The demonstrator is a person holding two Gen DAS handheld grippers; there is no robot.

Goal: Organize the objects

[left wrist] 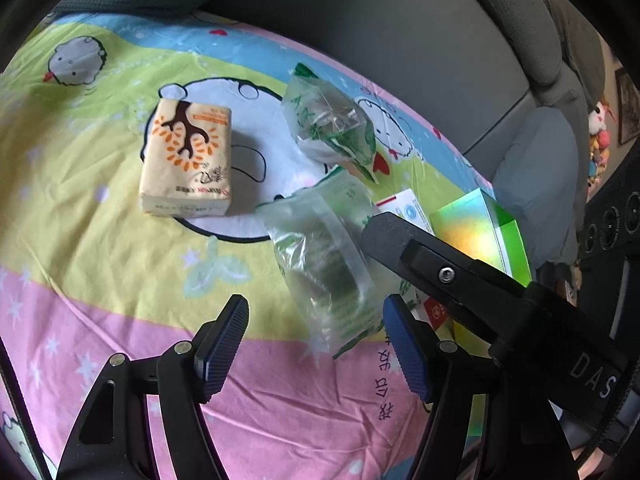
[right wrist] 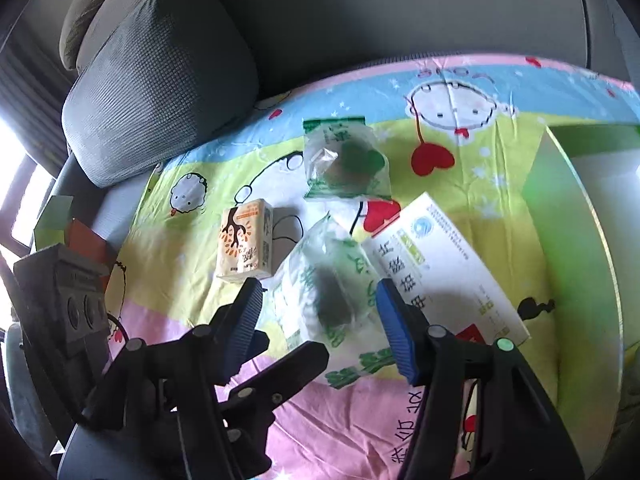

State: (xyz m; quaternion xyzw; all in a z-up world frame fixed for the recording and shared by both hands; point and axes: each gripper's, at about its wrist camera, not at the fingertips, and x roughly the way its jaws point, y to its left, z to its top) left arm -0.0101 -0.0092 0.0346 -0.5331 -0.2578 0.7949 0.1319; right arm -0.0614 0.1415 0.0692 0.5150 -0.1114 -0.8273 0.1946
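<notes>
- The cartoon-print sheet (left wrist: 100,208) covers the seat surface on which everything lies. Its far edge meets a grey backrest (left wrist: 400,40). Its broad pink and yellow stretch toward the left wrist camera lies bare.
- A grey cushion (right wrist: 160,80) sits at the sheet's far left corner in the right wrist view, overhanging the sheet's edge.
- A green box (right wrist: 568,240) with a shiny side stands at the right edge of the sheet, just beside the white medicine box.
- The white medicine box (right wrist: 444,272) lies flat and slanted, its left corner touching or just under the near snack bag.
- The near snack bag (right wrist: 332,292), clear with green print and a dark lump inside, lies between the tissue pack and the medicine box.
- The right hand-held gripper (right wrist: 320,320) hangs over that bag, released: one blue pad on each side of it, neither seen pressing. The bag lies flat on the sheet.
- The left hand-held gripper (left wrist: 316,344) is released with nothing between its pads; the near bag's end lies just ahead of its right pad, and bare sheet lies under it.
- The tissue pack (left wrist: 186,160), cream with an orange tree, lies apart to the left with bare sheet on all sides.
- The far snack bag (left wrist: 328,128) lies beyond the near one, close to the sheet's far edge.
</notes>
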